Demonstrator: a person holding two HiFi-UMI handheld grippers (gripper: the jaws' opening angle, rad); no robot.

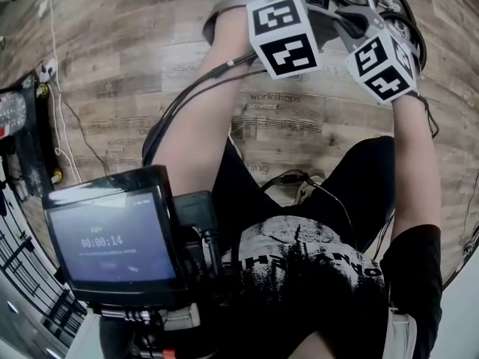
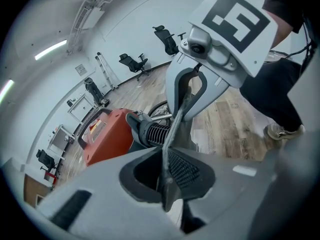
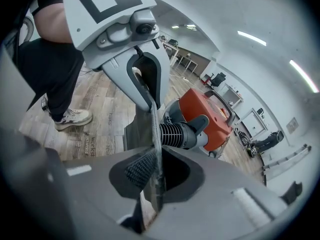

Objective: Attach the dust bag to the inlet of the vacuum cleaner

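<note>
Left tongs [image 2: 165, 184] and right tongs [image 3: 154, 186] are each pinched tight on the dust bag [image 2: 172, 129]. We see it edge-on as a thin grey sheet that runs straight from one pair to the other, so we hold it between both hands. Beyond the bag the orange vacuum cleaner [image 3: 206, 113] sits on the wooden floor [image 1: 150, 58], its black ribbed inlet [image 3: 176, 134] pointing toward us. The bag's edge crosses in front of that inlet, and we cannot tell whether the two touch. Looking down from our head, the two marker cubes [image 1: 284, 34] sit close together above our knees, and a small screen [image 1: 112, 239] is mounted at our chest
</note>
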